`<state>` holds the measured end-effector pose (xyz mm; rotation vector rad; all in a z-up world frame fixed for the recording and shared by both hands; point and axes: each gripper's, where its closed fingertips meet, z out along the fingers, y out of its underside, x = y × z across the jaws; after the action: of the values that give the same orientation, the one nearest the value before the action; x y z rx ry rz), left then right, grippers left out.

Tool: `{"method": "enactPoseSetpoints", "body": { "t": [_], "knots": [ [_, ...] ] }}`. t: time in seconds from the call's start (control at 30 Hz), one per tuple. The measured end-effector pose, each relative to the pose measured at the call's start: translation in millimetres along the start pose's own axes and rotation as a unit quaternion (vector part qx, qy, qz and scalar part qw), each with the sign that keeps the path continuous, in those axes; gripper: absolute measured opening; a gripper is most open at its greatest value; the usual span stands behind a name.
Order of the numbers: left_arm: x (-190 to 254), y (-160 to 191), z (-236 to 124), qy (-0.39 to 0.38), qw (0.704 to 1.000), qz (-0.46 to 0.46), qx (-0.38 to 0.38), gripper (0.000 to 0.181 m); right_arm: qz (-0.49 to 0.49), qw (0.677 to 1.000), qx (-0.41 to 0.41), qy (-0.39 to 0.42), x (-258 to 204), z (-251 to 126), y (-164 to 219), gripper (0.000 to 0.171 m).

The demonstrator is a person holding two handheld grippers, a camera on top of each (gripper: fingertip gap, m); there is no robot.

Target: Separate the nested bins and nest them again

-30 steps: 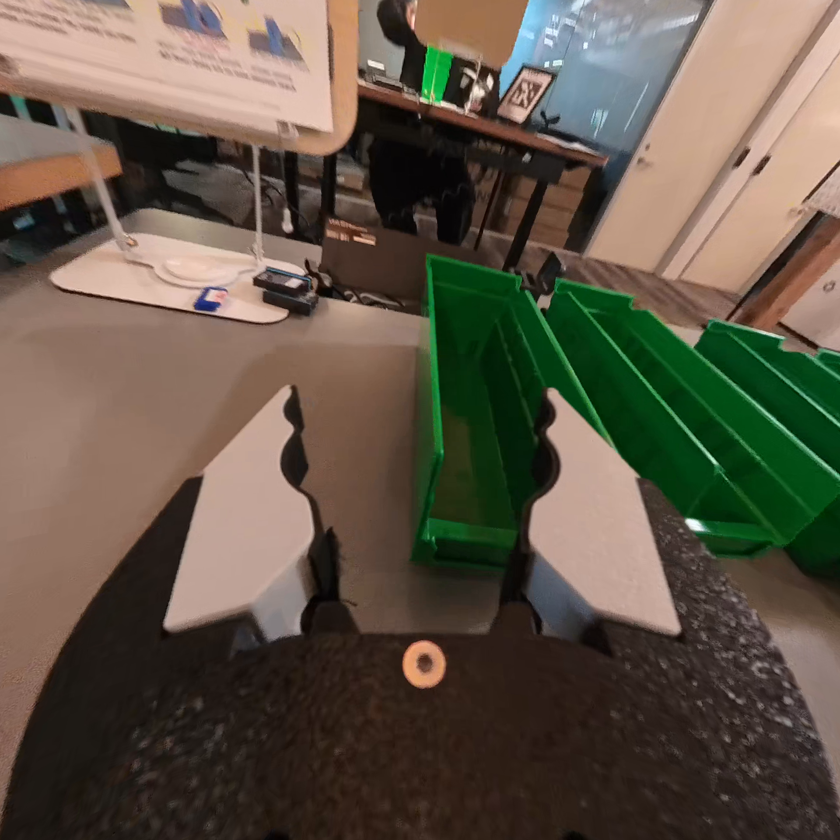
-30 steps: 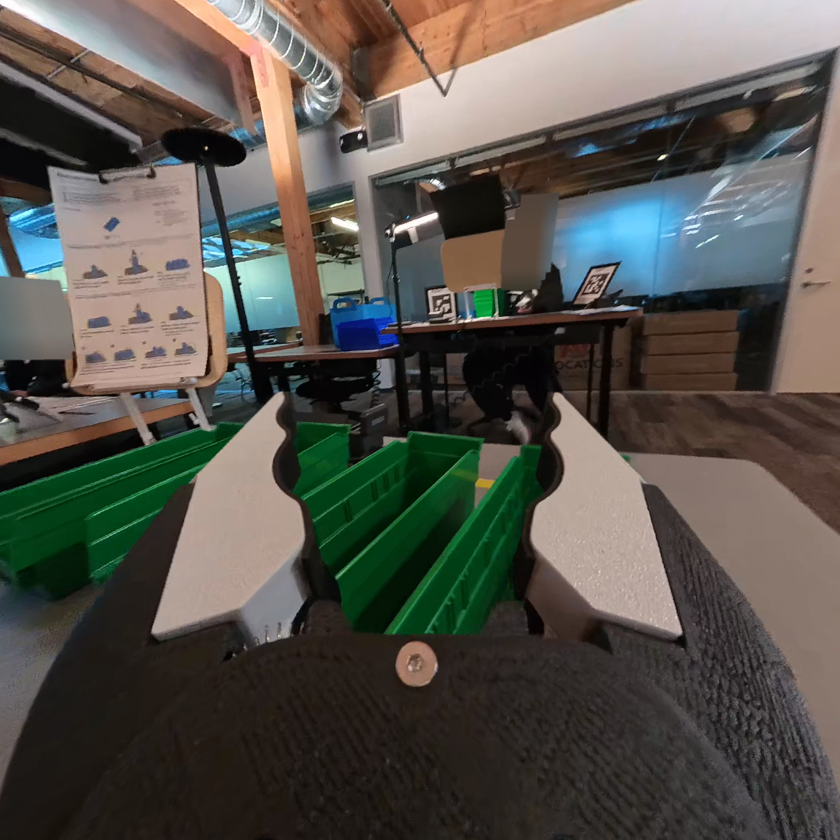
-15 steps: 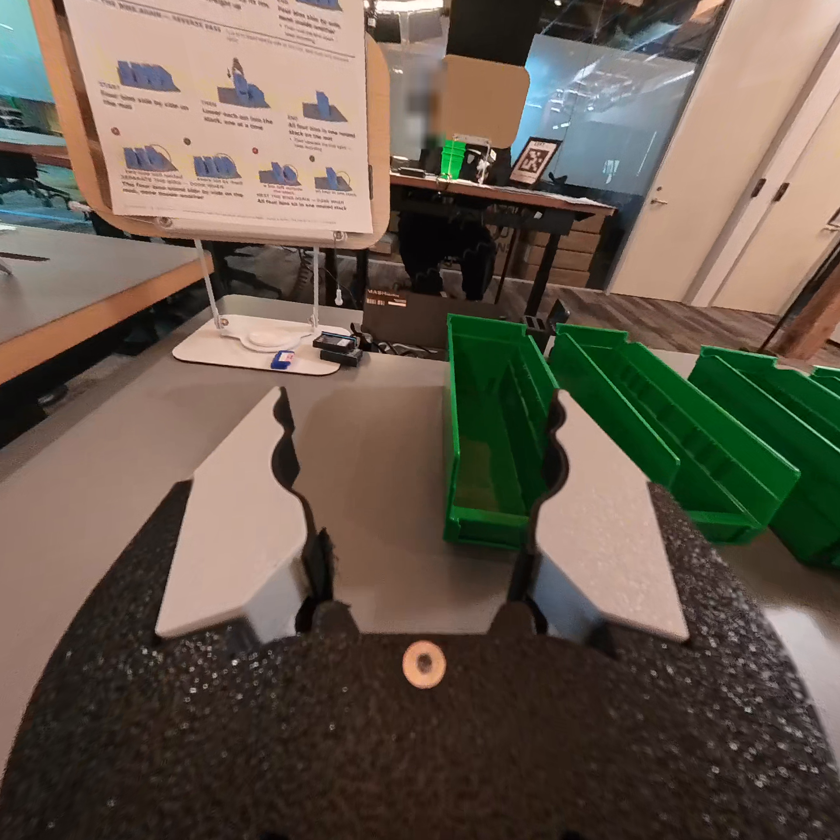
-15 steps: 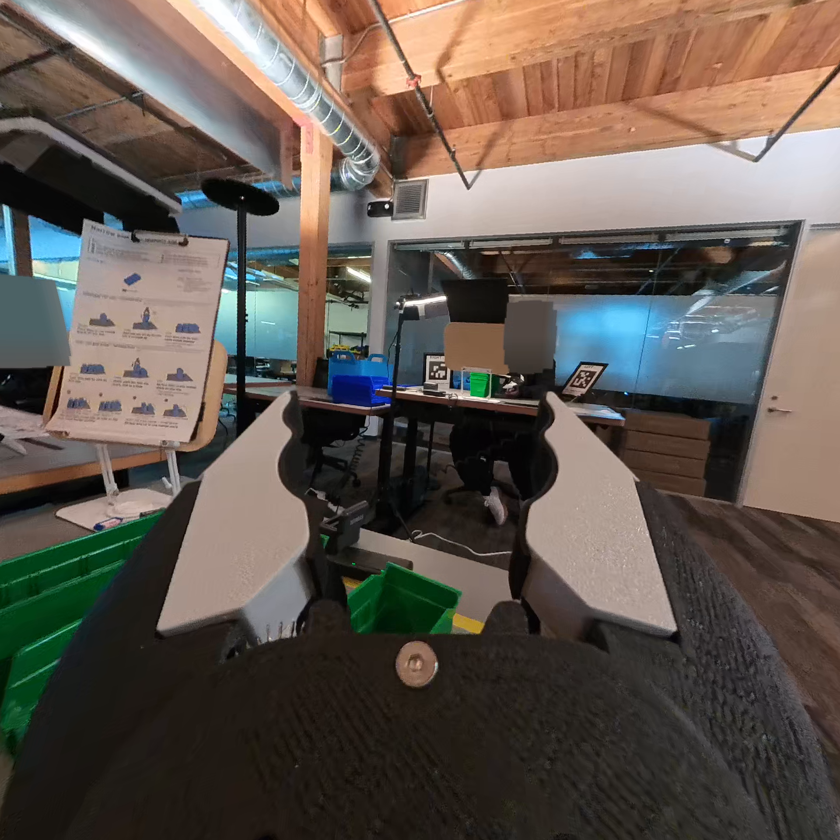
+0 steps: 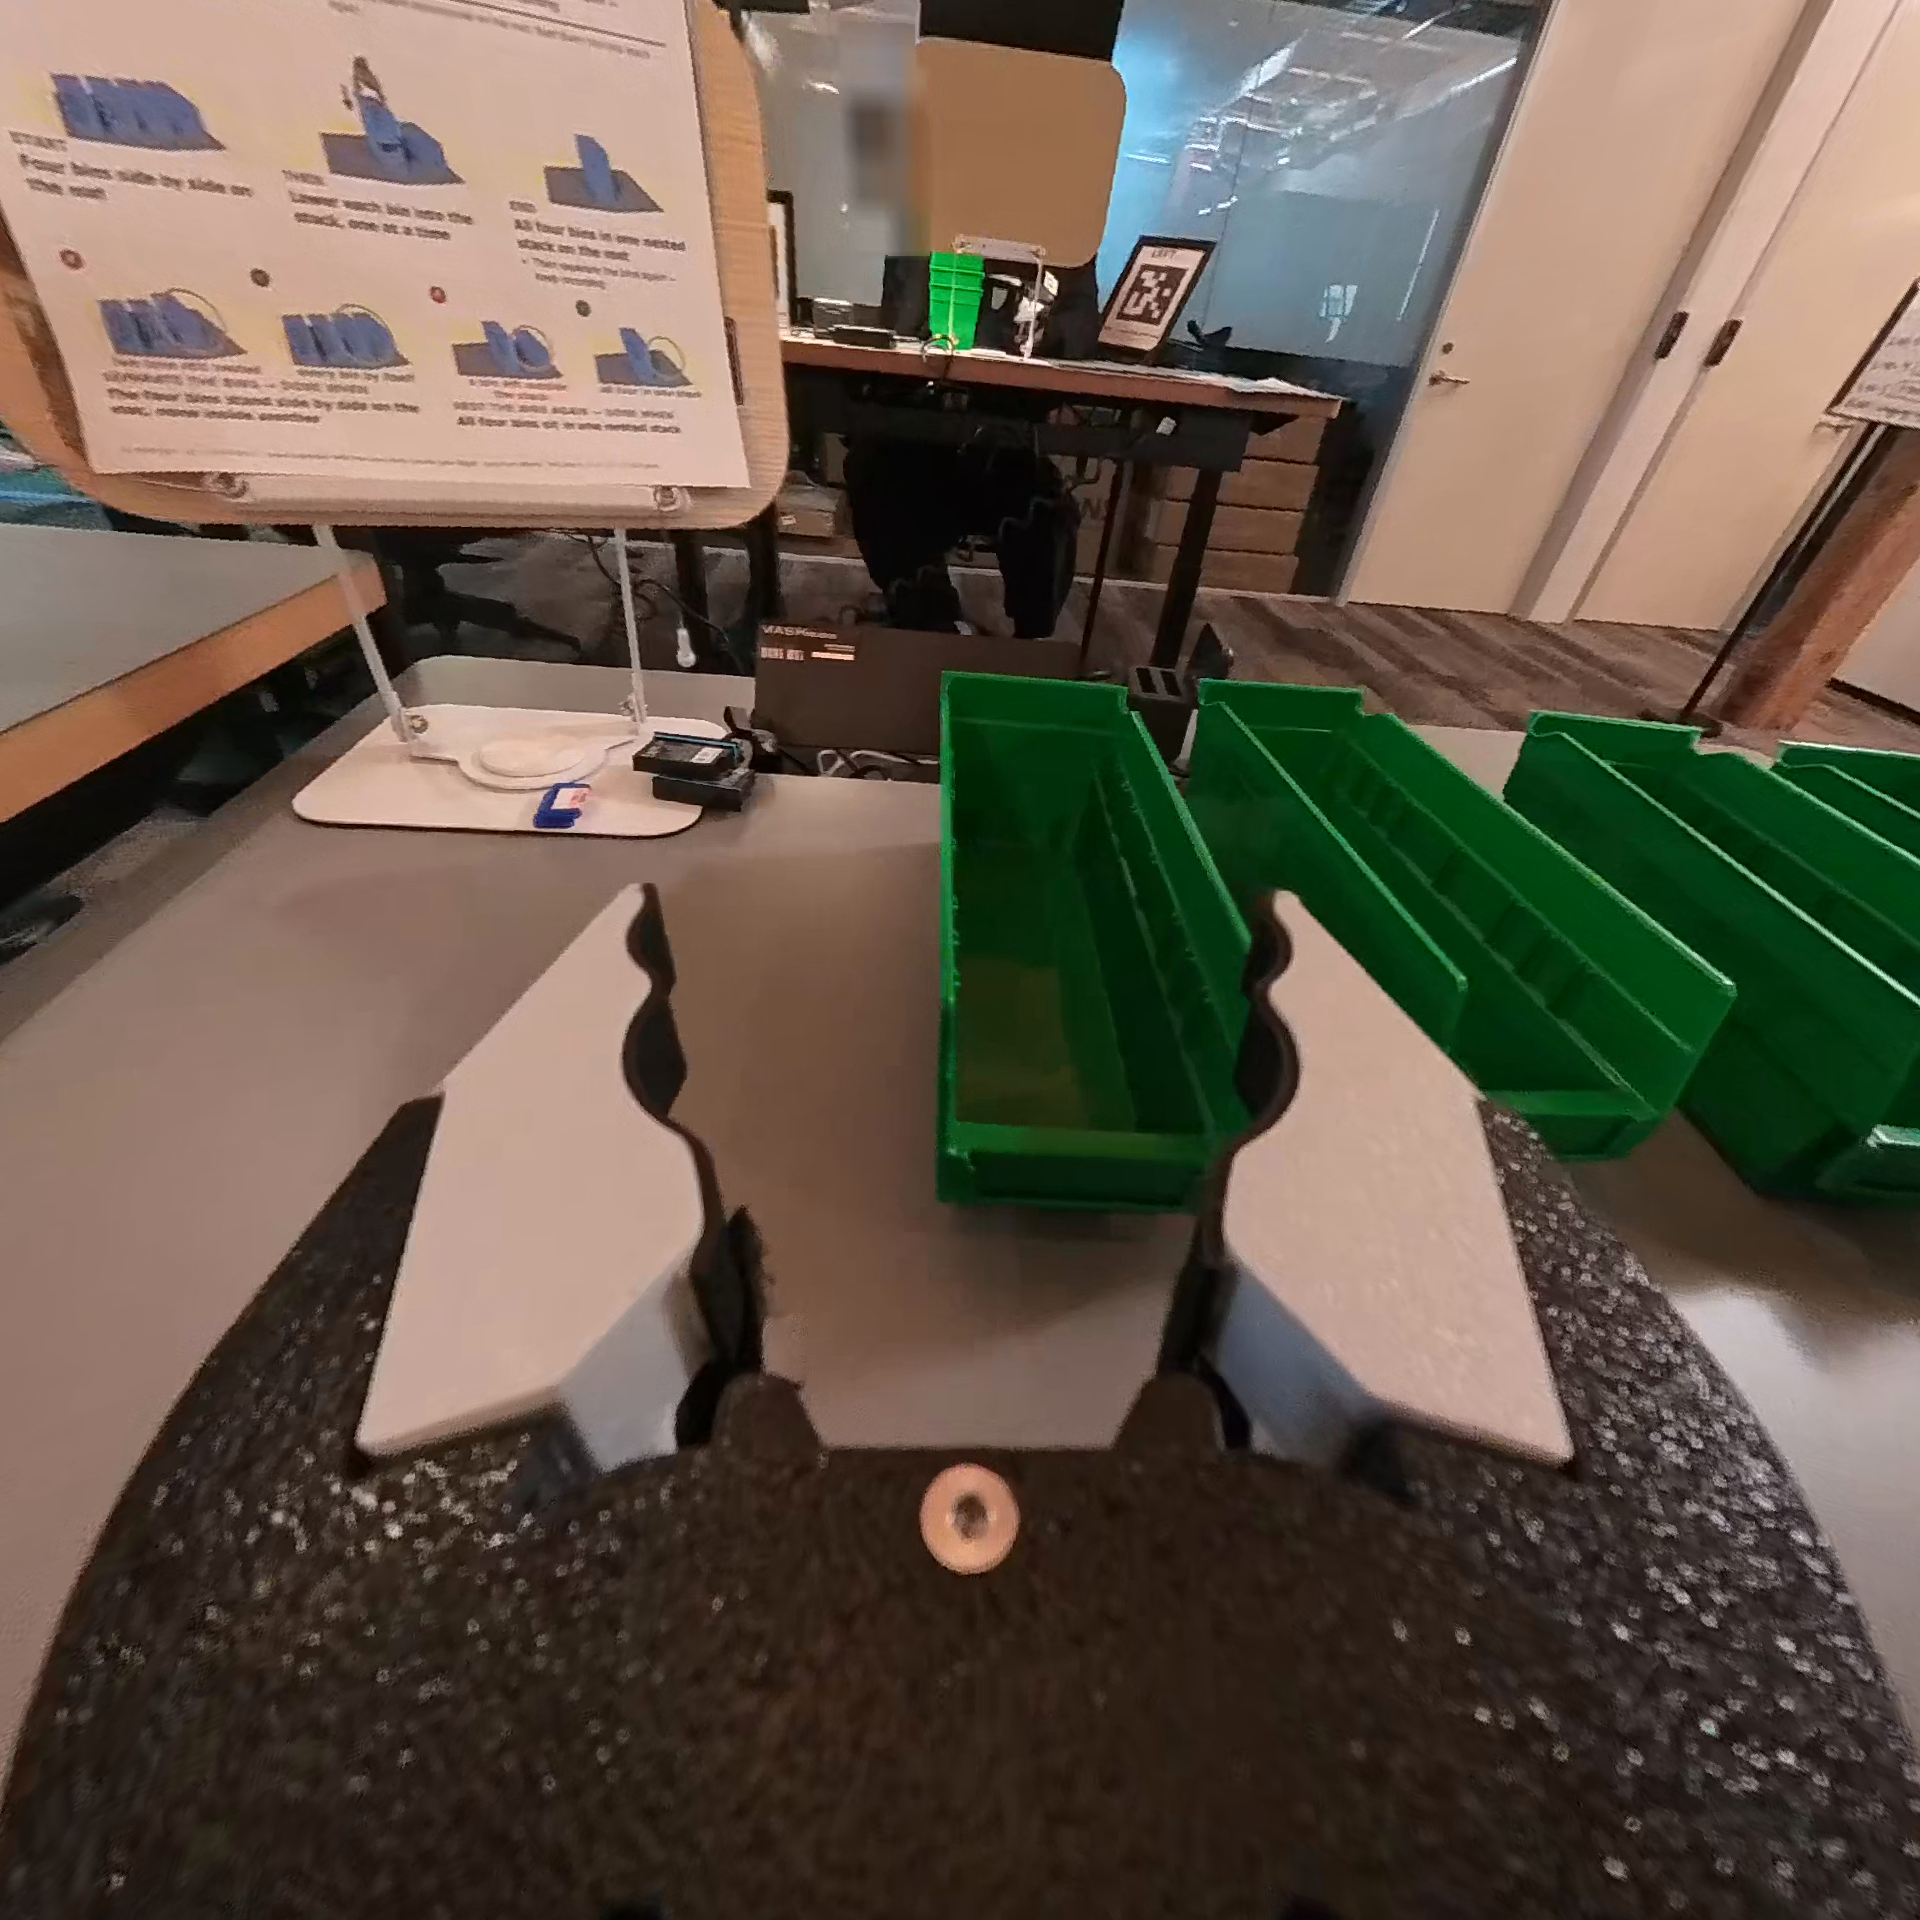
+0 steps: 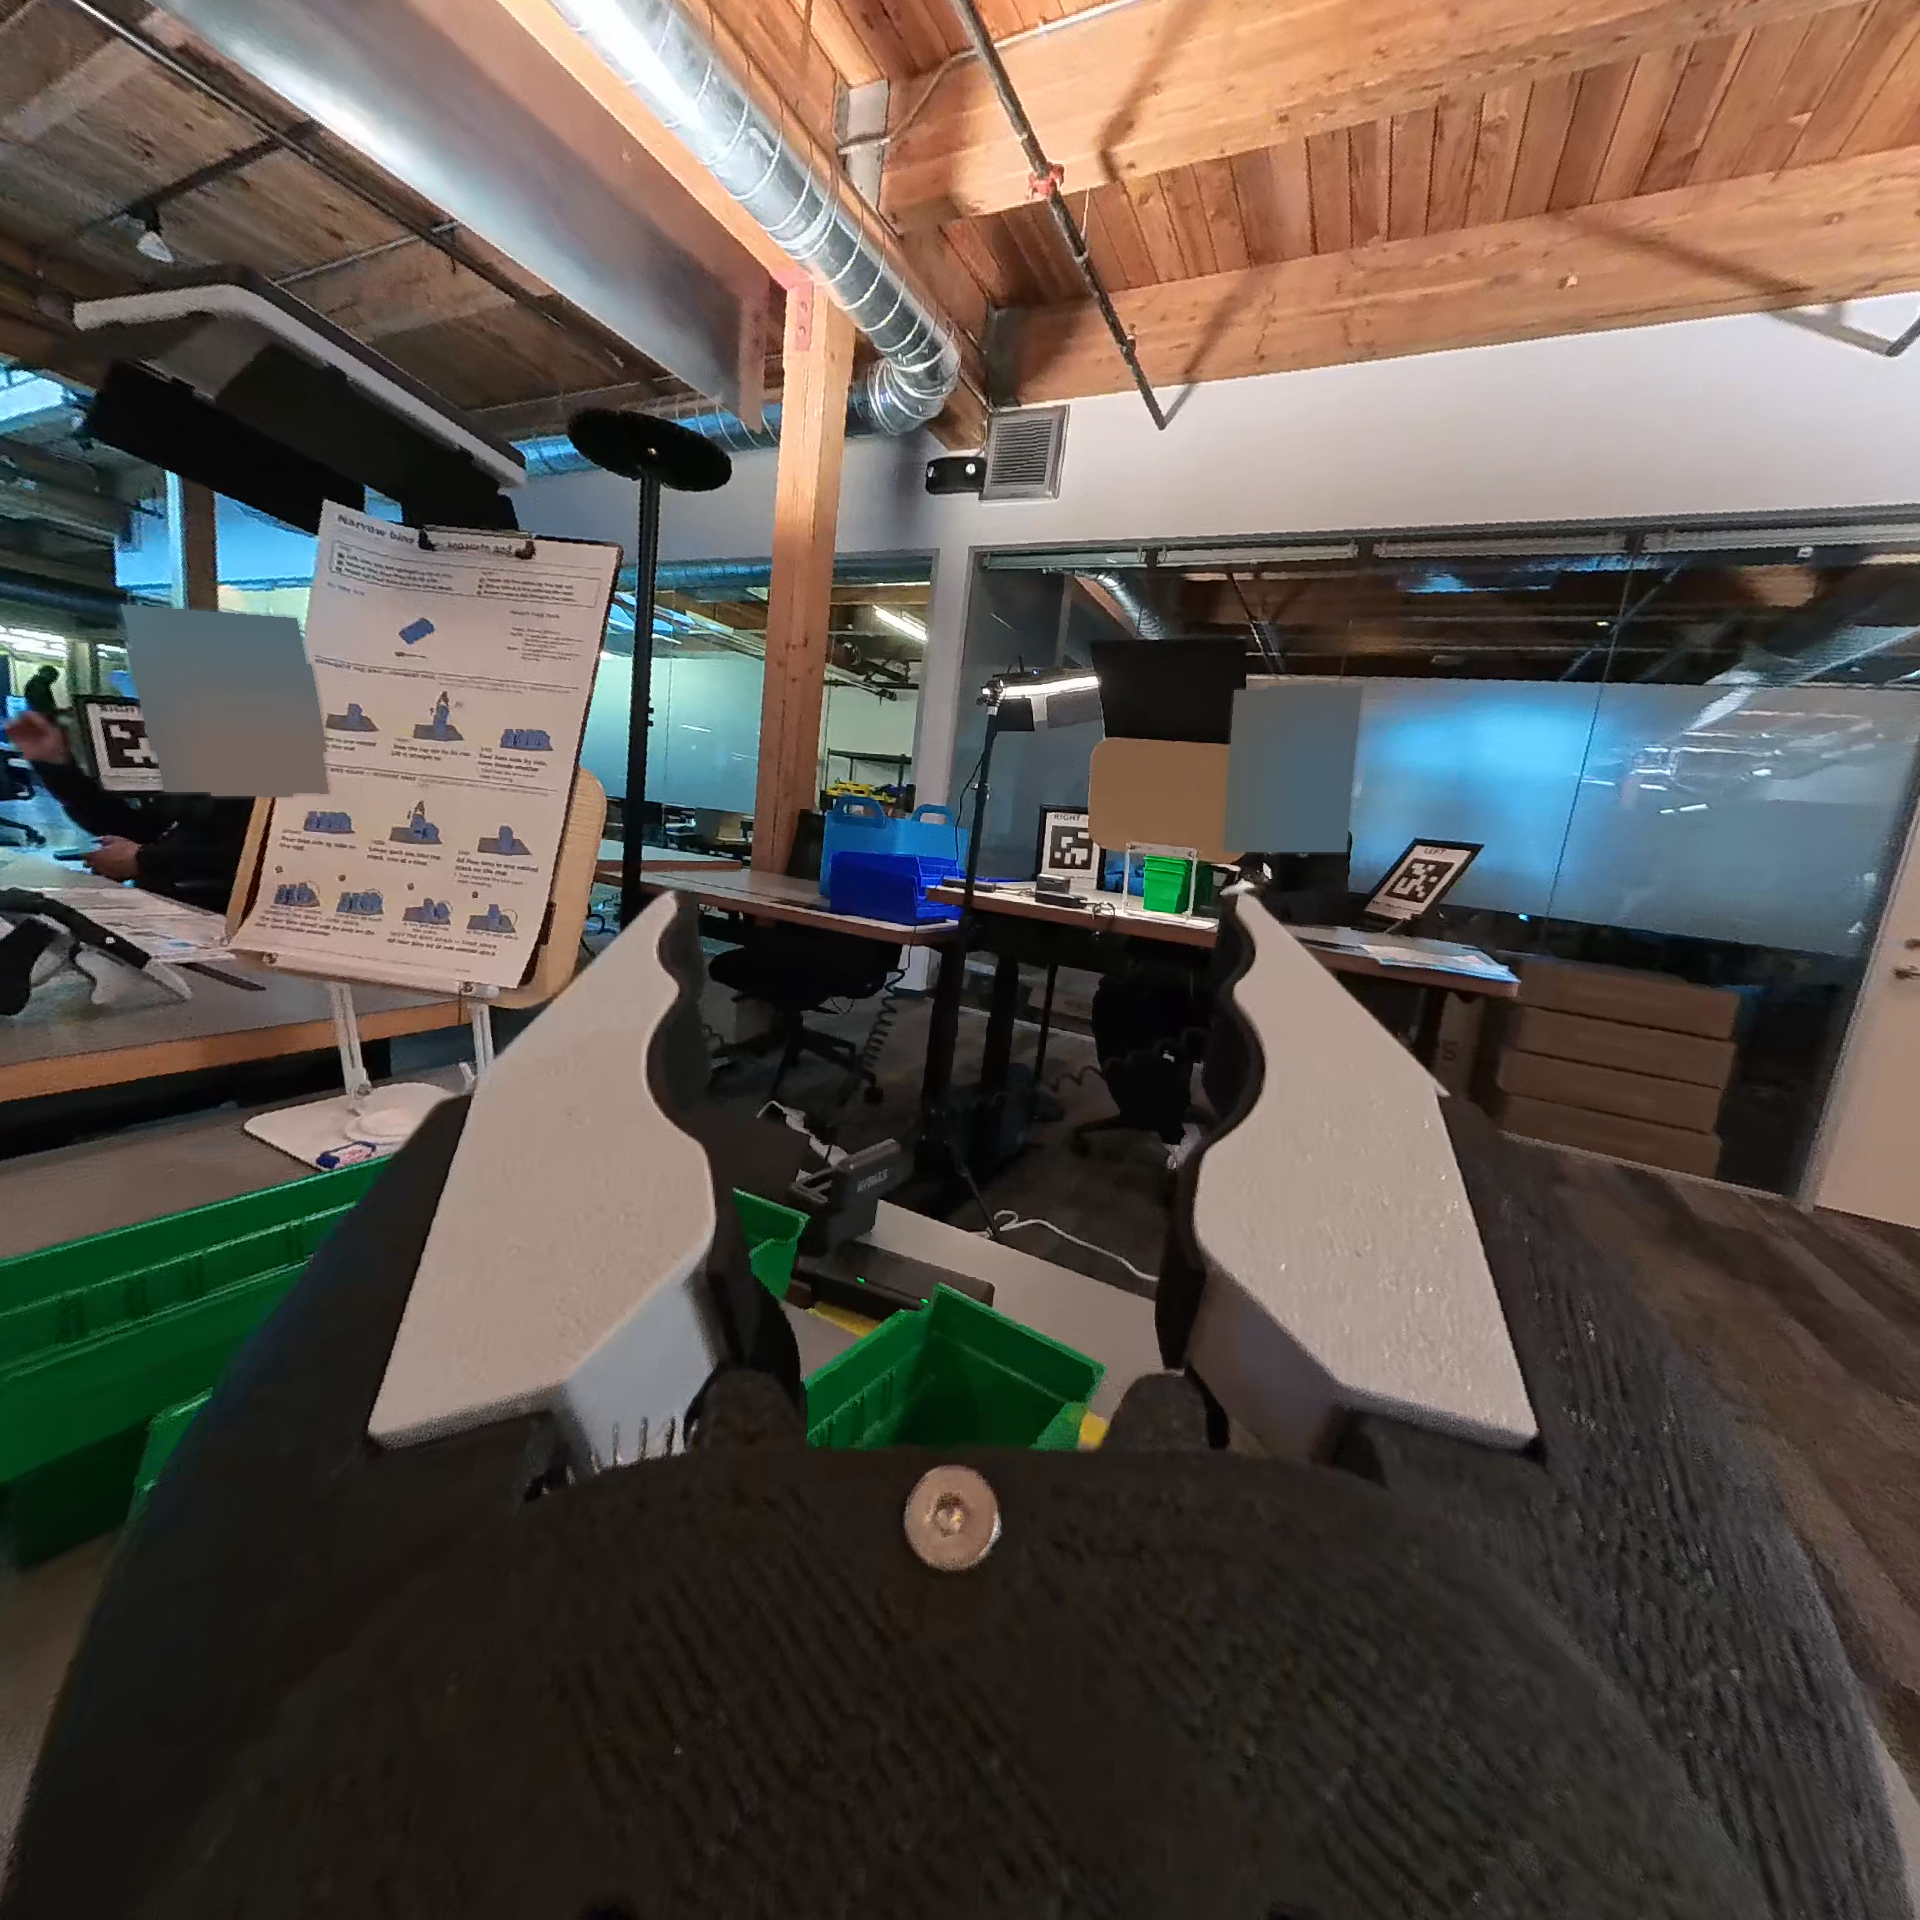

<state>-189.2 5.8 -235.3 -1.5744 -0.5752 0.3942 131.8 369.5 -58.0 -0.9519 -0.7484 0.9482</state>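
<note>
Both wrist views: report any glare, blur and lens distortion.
Left wrist view: sharp, with soft sheen on the grey table and glossy green bin; door frames bow at the edges. Right wrist view: sharp; ceiling beams curve from the wide lens; the glass wall shows hazy reflections.

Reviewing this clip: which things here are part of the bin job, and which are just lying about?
Part of the job:
- four green bins side by side on the table: first, second, third, fourth
- left gripper, open
- right gripper, open

Lying about:
- instruction sheet
- black batteries
- small blue item
</note>
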Motion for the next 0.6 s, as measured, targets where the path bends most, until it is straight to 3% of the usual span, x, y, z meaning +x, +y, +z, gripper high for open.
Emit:
{"method": "enactPoseSetpoints", "body": {
  "t": [0.27,0.6],
  "knots": [
    [-6,5,15,0.006,1.0,-0.026,0.005,0.108,0.009,0.999,-0.029,-0.017,-8,7,10,0.097],
    [-47,-20,33,0.001,0.998,-0.02,0.053,0.107,0.042,0.986,-0.121,-0.103,-95,36,48,0.104]
  ]
}}
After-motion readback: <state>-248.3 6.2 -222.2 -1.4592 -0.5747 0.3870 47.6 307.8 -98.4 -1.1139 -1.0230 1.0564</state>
